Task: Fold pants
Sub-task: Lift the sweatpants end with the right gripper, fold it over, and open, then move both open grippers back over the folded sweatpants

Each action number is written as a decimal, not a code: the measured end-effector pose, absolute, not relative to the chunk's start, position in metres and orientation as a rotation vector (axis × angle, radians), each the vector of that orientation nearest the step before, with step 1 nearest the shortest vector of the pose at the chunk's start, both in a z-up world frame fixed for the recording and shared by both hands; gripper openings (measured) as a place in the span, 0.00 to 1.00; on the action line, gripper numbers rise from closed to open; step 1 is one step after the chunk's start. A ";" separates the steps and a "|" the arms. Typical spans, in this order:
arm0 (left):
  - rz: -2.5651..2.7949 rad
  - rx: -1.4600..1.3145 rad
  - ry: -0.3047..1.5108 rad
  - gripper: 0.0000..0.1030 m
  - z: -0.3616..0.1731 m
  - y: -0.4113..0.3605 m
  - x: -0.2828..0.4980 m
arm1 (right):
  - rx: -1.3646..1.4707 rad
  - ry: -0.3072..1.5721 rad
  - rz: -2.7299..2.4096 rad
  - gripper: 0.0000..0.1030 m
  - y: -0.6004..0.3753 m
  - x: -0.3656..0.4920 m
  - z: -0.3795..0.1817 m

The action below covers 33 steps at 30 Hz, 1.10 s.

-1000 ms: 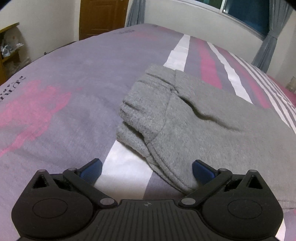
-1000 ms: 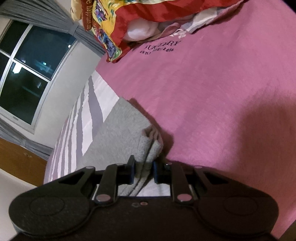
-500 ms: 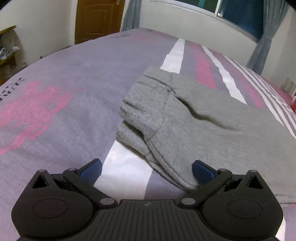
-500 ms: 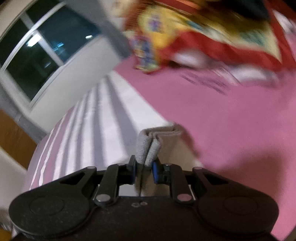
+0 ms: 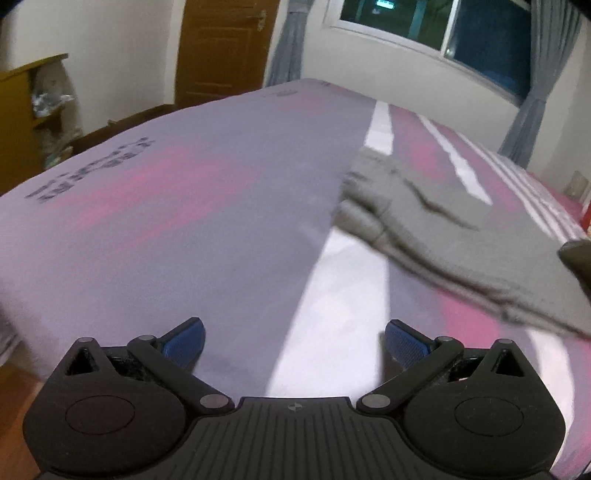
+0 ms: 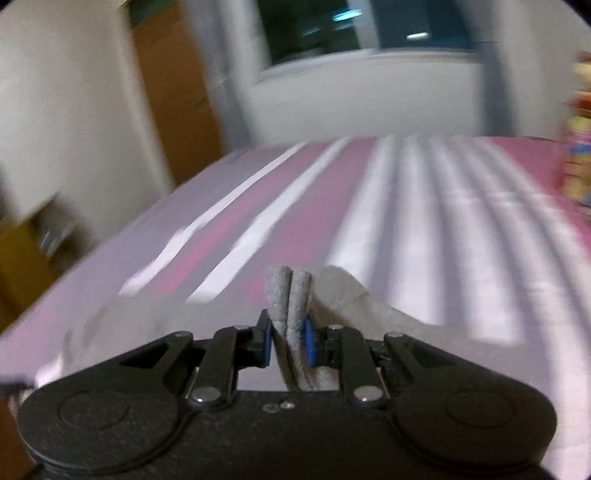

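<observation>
The grey pants (image 5: 417, 218) lie on the striped bed, up and to the right in the left wrist view, with a bunched end toward the middle of the bed. My left gripper (image 5: 293, 341) is open and empty, held back from the pants over the bed sheet. My right gripper (image 6: 287, 341) is shut on a folded edge of the grey pants (image 6: 291, 295), lifted above the bed. The rest of the cloth hangs below the jaws, mostly hidden by the gripper body.
The bed (image 5: 184, 206) has a purple, pink and white striped sheet. A wooden door (image 5: 221, 48) and a shelf (image 5: 22, 122) stand at the left. A window (image 5: 443, 29) with grey curtains is behind. A colourful pillow (image 6: 576, 147) shows at the right edge.
My right gripper has swung round with the pants edge, from facing the pink sheet and pillow to facing the door and window. My left gripper has pulled back and left, away from the pants.
</observation>
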<state>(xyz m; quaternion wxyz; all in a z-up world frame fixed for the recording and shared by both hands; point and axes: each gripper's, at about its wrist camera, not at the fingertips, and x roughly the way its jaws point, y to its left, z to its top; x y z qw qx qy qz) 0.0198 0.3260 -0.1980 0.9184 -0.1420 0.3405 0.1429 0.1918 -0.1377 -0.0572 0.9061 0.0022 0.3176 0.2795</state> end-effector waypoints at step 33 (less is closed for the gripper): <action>0.186 -0.291 0.669 1.00 -0.169 0.259 0.008 | -0.199 0.524 0.814 0.34 -0.068 0.062 -0.088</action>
